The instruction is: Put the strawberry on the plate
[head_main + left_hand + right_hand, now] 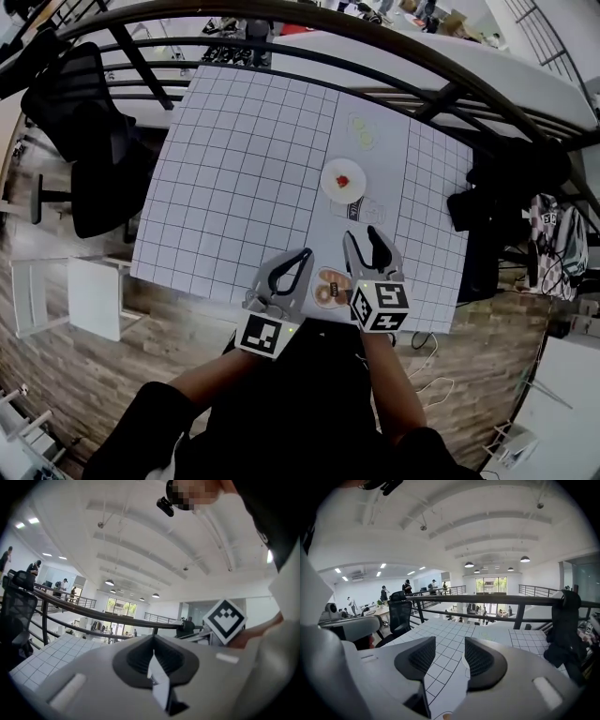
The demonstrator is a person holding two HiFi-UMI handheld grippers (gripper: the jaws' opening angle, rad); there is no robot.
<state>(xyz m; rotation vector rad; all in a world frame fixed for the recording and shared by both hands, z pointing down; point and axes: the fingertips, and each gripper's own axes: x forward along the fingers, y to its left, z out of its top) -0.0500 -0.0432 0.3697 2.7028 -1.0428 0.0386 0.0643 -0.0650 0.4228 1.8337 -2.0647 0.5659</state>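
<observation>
In the head view a small red strawberry (343,180) lies on a round white plate (330,188) right of the middle of the white gridded table (244,169). Both grippers hover over the table's near edge, well short of the plate. My left gripper (306,255) has its jaws together with nothing held; its own view tilts up toward the ceiling, where the left gripper (153,656) shows dark pads meeting. My right gripper (361,234) is open and empty; in its own view the right gripper (449,656) shows bare table grid between its pads.
A flat dish with brown rings (330,289) sits at the near table edge between the grippers. Pale green pieces (361,131) lie beyond the plate. A black chair (89,122) stands left, a dark railing (375,37) runs behind, and dark bags (478,206) crowd the right edge.
</observation>
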